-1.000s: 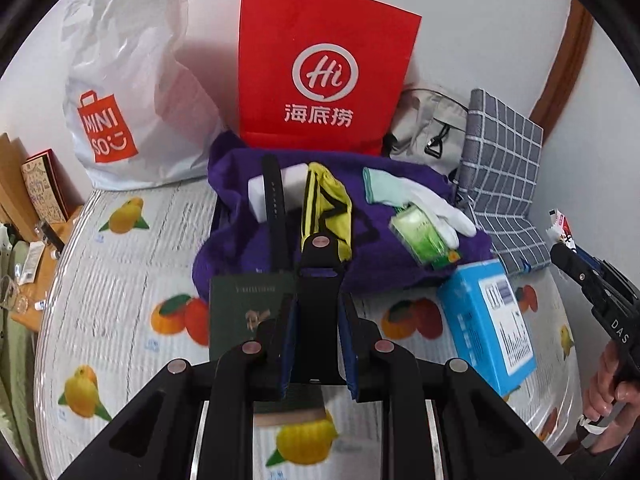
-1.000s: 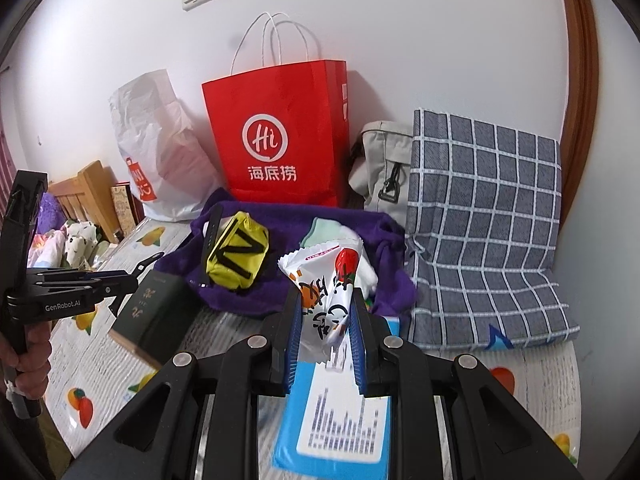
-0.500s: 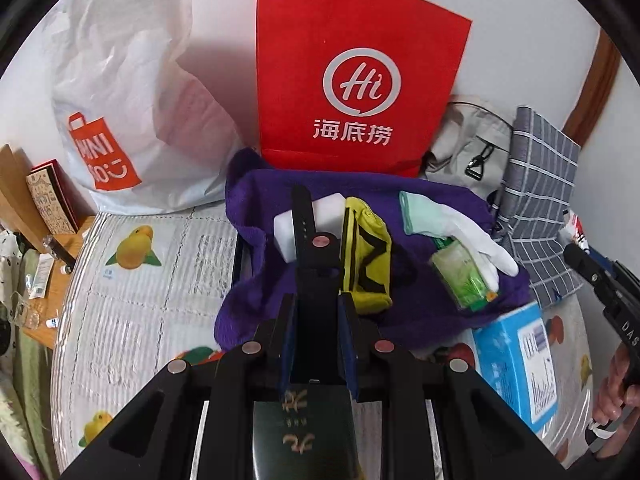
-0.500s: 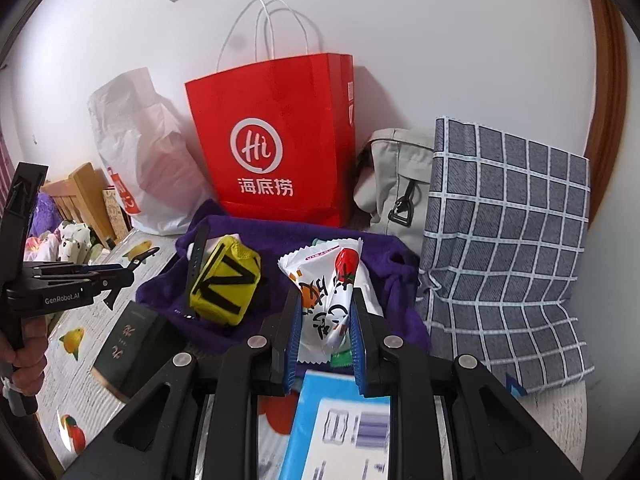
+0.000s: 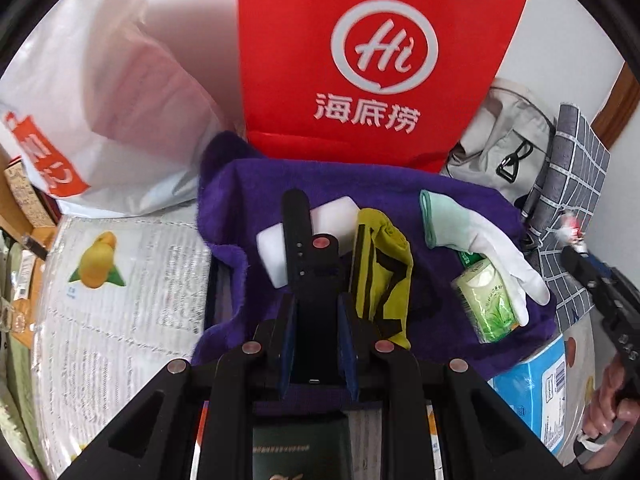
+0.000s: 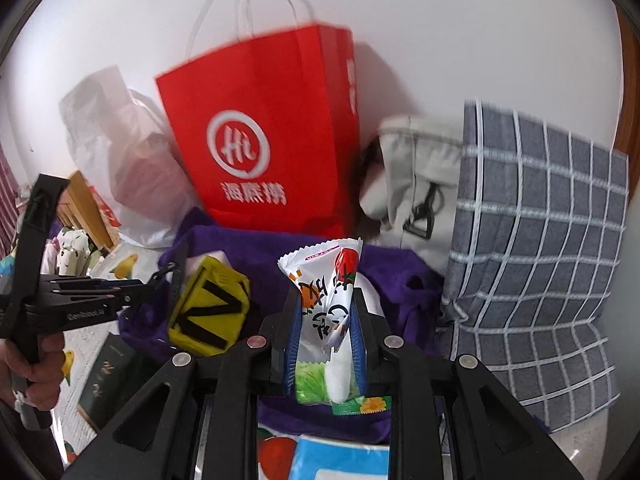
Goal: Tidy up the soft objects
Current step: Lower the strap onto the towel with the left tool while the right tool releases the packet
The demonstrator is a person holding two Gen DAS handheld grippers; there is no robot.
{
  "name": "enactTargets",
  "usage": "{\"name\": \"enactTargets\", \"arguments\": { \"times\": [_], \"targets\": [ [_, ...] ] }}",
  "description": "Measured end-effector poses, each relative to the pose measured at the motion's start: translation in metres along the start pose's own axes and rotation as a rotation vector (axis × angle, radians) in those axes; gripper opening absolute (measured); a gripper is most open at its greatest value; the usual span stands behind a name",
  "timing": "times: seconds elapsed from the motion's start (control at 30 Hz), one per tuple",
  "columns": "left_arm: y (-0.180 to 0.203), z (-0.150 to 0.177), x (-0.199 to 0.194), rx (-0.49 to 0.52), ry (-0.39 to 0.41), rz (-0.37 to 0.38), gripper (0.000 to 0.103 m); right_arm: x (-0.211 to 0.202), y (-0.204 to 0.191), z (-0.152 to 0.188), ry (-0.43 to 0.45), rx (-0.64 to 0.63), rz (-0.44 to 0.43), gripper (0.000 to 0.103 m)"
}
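The left gripper [image 5: 316,320] is clamped on a black strap-like object [image 5: 298,236], whose long end sticks up and forward over the purple towel [image 5: 440,208]. The right gripper [image 6: 325,332] is clamped on a white snack packet [image 6: 324,296] with red and orange print, held upright between the blue pads.

On the purple towel lie a white foam block [image 5: 332,216], a folded yellow cloth with black stripes [image 5: 380,272], a white glove with a green cuff [image 5: 472,236] and a green tissue pack [image 5: 488,300] — the glove rests partly over the tissue pack. Behind the towel a red paper bag [image 5: 360,60] stands against the wall, with a white plastic bag [image 5: 100,100] on its left and a grey backpack [image 5: 500,140] and a checked grey cushion [image 6: 540,240] on its right. A blue box [image 5: 536,388] lies just beside the near right edge of the towel, and a dark green booklet [image 5: 296,456] lies under the left gripper, on the bedsheet with fruit print [image 5: 120,280]. In the right wrist view the yellow cloth is between the two grippers.

Compared with one second ago, both grippers have come closer to the towel — the red bag and the things on the towel fill more of each view, and the booklet has slid to the bottom edge of the left view. The grips look unchanged.
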State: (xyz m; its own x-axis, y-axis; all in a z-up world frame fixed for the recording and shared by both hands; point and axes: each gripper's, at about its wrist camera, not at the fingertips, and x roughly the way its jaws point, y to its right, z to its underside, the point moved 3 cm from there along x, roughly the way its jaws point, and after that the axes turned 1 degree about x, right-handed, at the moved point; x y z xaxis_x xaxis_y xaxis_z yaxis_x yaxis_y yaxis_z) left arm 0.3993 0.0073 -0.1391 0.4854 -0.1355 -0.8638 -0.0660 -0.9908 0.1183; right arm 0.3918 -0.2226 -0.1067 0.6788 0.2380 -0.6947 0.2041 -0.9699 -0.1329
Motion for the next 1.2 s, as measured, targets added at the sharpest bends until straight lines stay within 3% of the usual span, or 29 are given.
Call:
{"name": "enactTargets", "arguments": {
  "times": [0.37,0.67,0.87,0.93,1.03,1.1,1.2],
  "targets": [
    [-0.005,0.001,0.019,-0.01,-0.04,0.046,0.02,0.035,0.021,0.015,-0.093,0.03,-0.053,0.023],
    [-0.014,-0.001,0.02,-0.035,-0.056,0.102,0.021,0.05,0.003,0.022,-0.126,0.017,-0.121,0.026],
    [-0.013,-0.002,0.02,-0.028,-0.06,0.102,0.021,0.056,-0.004,0.025,-0.154,-0.003,-0.122,0.033],
    [-0.014,-0.002,0.021,-0.027,-0.066,0.102,0.021,0.058,-0.002,0.025,-0.162,0.01,-0.124,0.047],
    [-0.013,-0.003,0.021,-0.029,-0.073,0.106,0.021,0.055,0.0,0.023,-0.155,0.015,-0.127,0.051],
    [-0.012,-0.004,0.02,-0.022,-0.074,0.108,0.026,0.053,0.0,0.022,-0.156,0.012,-0.114,0.058],
    [-0.013,-0.006,0.016,-0.025,-0.055,0.106,0.043,0.047,0.0,0.019,-0.128,0.001,-0.1,0.066]
  ]
}}
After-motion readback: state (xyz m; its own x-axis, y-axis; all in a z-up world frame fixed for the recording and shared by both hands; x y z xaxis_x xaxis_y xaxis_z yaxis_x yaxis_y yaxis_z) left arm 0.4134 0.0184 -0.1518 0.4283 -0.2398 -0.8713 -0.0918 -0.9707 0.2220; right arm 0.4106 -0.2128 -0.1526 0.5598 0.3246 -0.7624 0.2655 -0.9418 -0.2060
